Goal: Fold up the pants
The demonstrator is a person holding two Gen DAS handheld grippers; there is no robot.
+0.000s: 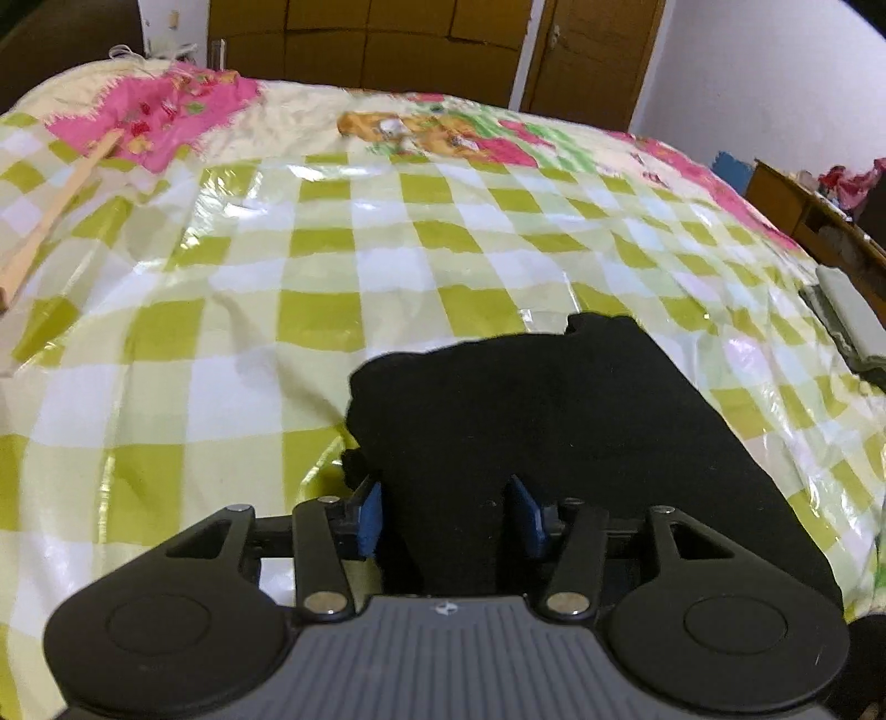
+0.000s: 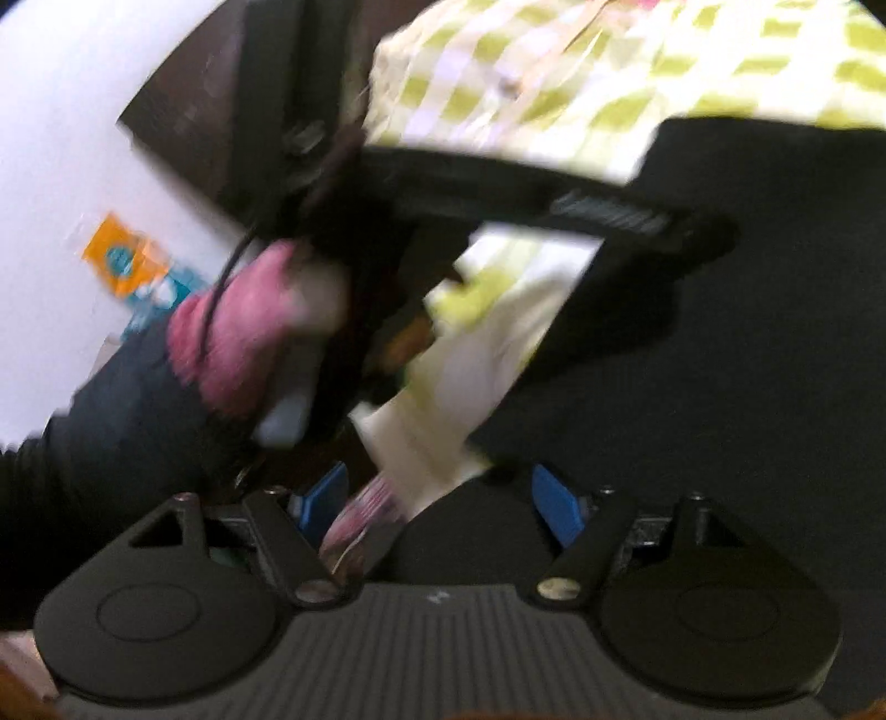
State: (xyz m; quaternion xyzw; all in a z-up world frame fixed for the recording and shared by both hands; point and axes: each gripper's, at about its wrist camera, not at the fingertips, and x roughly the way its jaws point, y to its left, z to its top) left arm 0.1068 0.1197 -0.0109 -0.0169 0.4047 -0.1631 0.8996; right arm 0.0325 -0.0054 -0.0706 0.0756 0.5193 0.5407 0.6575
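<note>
Left wrist view: my left gripper [image 1: 447, 512] points down at the bed [image 1: 232, 343], which is covered by a glossy sheet checked in yellow-green and white. The black pants [image 1: 554, 399] lie on the near part of that sheet, spreading from my jaws out toward the right side of the view. A bunched fold of the black cloth rises between the two blue pads [image 1: 370, 512], and both pads sit against it, so I record the left jaws as closed on the pants at a middling width. The far edge of the garment is ragged in outline, with a small notch near its top corner. A wooden stick [image 1: 52, 213] lies on the bed at far left, its upper end on a pink printed patch [image 1: 166, 119]. Brown wooden doors [image 1: 421, 44] stand behind the bed, and a wooden shelf [image 1: 803, 205] is at the right edge. Right wrist view: heavily blurred. My right gripper [image 2: 437, 507] has its jaws standing wide, blue pads [image 2: 556, 509] well apart; black cloth and a strip of pale sheet lie in the gap, but I see neither pad pressing on anything. More of the pants [image 2: 747, 343] fill the right half of this view. Ahead, the other gripper's black frame is visible, held by a hand in a pink glove [image 2: 243, 327] with a dark sleeve [image 2: 111, 421] behind it.
</note>
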